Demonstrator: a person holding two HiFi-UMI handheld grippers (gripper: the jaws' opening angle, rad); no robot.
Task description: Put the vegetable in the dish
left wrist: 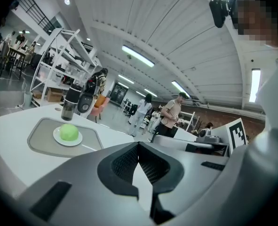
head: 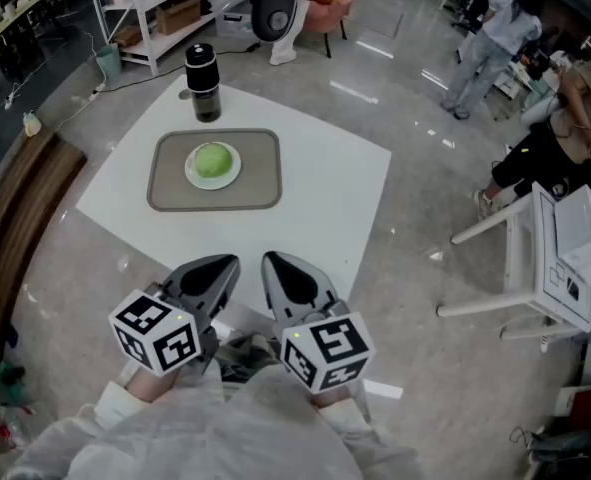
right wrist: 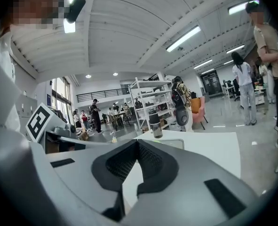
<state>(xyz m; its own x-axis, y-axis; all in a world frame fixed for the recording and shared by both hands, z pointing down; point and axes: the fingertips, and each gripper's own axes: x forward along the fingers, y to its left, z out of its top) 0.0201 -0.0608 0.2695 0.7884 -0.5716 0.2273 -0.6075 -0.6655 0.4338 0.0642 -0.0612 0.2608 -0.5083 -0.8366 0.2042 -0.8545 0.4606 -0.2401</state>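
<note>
A round green vegetable (head: pixel 213 159) lies on a small white dish (head: pixel 212 176), which sits on a grey tray (head: pixel 260 173) on the white table (head: pixel 325 188). In the left gripper view the vegetable (left wrist: pixel 69 132) shows on its dish (left wrist: pixel 67 140) at the left. My left gripper (head: pixel 237 260) and right gripper (head: pixel 266 258) hover side by side over the table's near edge, well short of the tray. Both are shut with nothing between the jaws. The right gripper view shows only a sliver of the tray (right wrist: pixel 176 145).
A dark tumbler with a black lid (head: pixel 203 83) stands just behind the tray. Around the table are white shelving (head: pixel 160 8), a wooden bench (head: pixel 20 218) at the left, a white frame table (head: pixel 535 258) at the right, and people (head: pixel 490 38) standing further back.
</note>
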